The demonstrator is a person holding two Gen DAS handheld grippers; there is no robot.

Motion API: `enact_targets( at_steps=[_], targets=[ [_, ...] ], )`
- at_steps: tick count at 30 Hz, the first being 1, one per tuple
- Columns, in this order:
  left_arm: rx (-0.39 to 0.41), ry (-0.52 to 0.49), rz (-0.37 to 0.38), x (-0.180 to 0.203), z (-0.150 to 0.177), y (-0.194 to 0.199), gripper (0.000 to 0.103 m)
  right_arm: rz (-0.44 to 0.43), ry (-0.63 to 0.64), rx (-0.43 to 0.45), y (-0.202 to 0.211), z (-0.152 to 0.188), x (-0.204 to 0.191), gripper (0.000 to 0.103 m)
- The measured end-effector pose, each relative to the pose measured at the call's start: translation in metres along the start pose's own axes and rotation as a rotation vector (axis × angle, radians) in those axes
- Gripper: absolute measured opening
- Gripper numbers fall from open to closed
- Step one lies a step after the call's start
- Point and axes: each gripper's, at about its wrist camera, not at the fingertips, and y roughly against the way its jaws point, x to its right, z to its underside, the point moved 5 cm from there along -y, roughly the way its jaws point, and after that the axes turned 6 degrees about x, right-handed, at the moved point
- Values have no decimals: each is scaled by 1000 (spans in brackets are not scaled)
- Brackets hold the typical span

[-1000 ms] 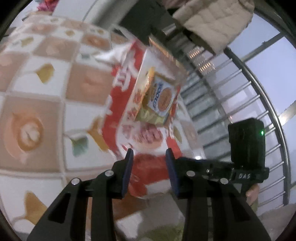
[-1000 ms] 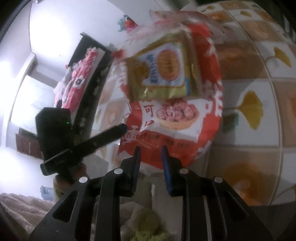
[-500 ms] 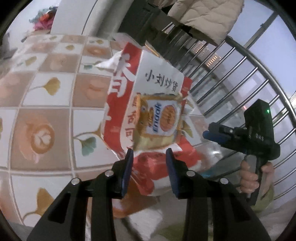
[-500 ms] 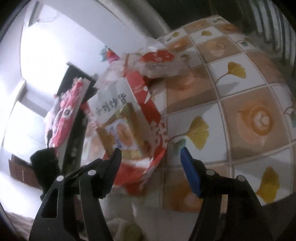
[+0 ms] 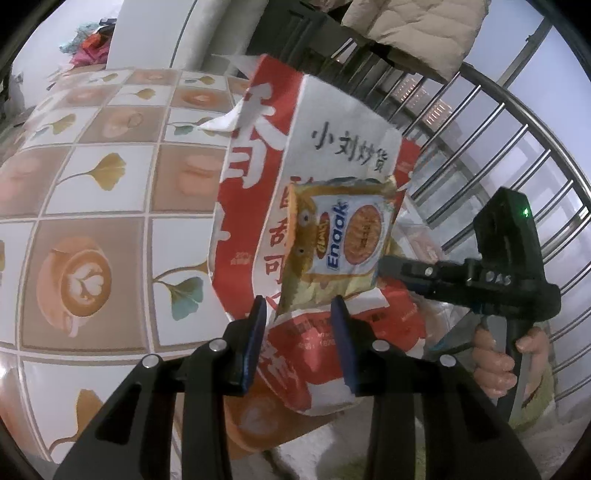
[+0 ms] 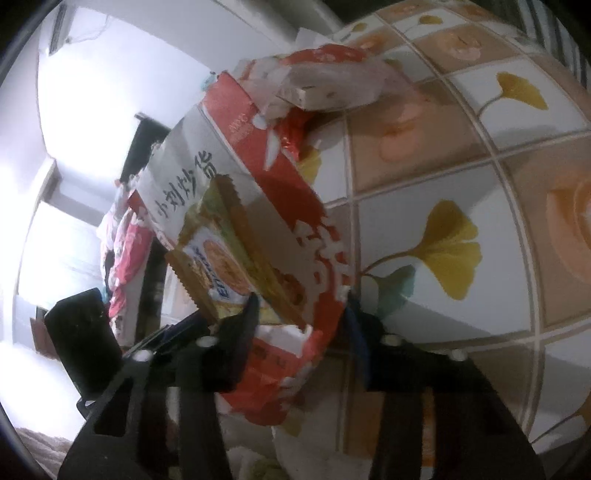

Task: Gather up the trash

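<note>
A large red and white snack bag (image 5: 258, 177) stands lifted off the patterned table (image 5: 88, 184), with a yellow Enaak wrapper (image 5: 343, 243) against its front. My left gripper (image 5: 298, 328) is shut on the bag's lower edge. My right gripper (image 5: 391, 266) reaches in from the right behind the wrapper. In the right wrist view the bag (image 6: 258, 206) and the wrapper (image 6: 218, 266) sit between the fingers of my right gripper (image 6: 301, 325), which are apart around the bag's bottom edge.
A crumpled red and white wrapper (image 6: 332, 77) lies on the table behind the bag. A metal railing (image 5: 480, 122) runs along the right. A beige padded jacket (image 5: 417, 33) hangs at the back.
The bag has swung upright from a tilted position. My right gripper opened from shut, then narrowed around the bag's bottom edge. My left gripper kept its hold.
</note>
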Motion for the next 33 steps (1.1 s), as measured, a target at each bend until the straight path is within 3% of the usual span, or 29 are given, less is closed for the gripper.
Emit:
enact_targets(
  at_steps=[3, 6, 12, 20, 25, 27, 33],
  targets=[
    [8, 8, 7, -1, -3, 1, 35, -2, -14, 1, 2, 2, 8, 16],
    [27, 25, 12, -4, -8, 2, 35, -1, -15, -1, 4, 6, 9, 10],
    [47, 52, 43, -5, -20, 2, 35, 6, 28, 15, 18, 5, 5, 7],
    [44, 22, 169, 17, -23, 11, 35, 82, 107, 29, 18, 7, -16, 7],
    [38, -5, 193, 25, -18, 15, 35, 156, 141, 40, 16, 6, -28, 19],
    [34, -3, 198, 25, -16, 15, 35, 146, 130, 49, 16, 6, -30, 43],
    [29, 46, 210, 17, -18, 13, 38, 109, 139, 78, 12, 4, -38, 45]
  ],
)
